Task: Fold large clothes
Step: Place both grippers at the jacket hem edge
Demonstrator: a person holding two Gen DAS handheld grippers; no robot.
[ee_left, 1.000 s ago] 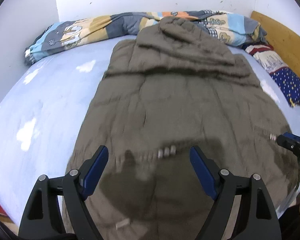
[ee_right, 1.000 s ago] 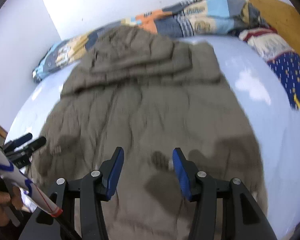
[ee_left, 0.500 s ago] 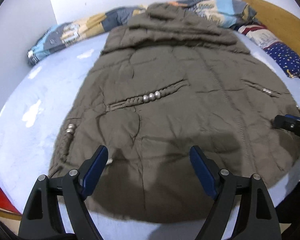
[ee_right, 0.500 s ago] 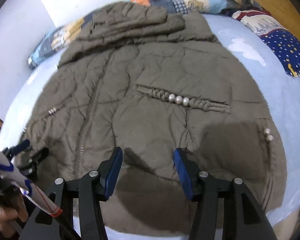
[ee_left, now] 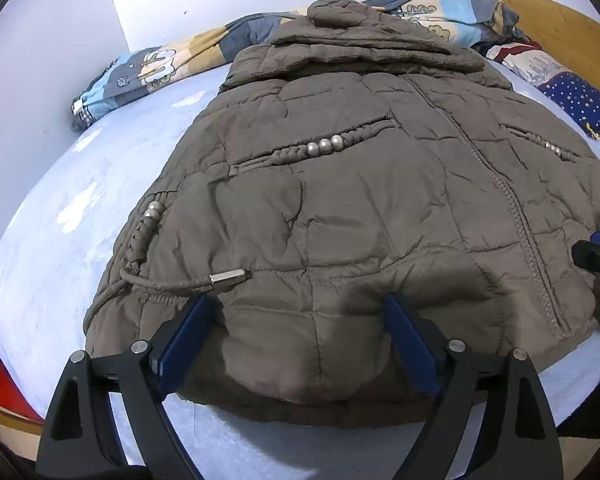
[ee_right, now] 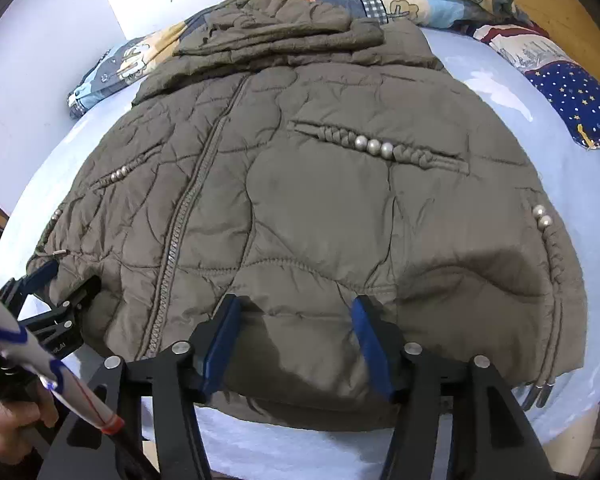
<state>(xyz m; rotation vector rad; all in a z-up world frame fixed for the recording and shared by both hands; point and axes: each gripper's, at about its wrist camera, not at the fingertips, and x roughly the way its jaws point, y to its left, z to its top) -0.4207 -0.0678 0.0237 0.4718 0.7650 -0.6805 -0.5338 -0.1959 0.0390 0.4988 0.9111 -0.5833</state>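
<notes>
A brown coat [ee_left: 340, 208] lies flat on the blue bed [ee_left: 60, 220], filling the middle of both views. The left gripper [ee_left: 300, 320] and right gripper [ee_right: 296, 316] sit at the coat's bottom edge, jaws wide, holding nothing.

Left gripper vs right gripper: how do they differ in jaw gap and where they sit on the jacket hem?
The left gripper shows a wider jaw gap than the right gripper. The left gripper sits over the hem on the drawstring toggle side of the zipper; the right gripper sits over the other half, below the beaded pocket. Both are open over the brown jacket, with nothing clamped.
</notes>
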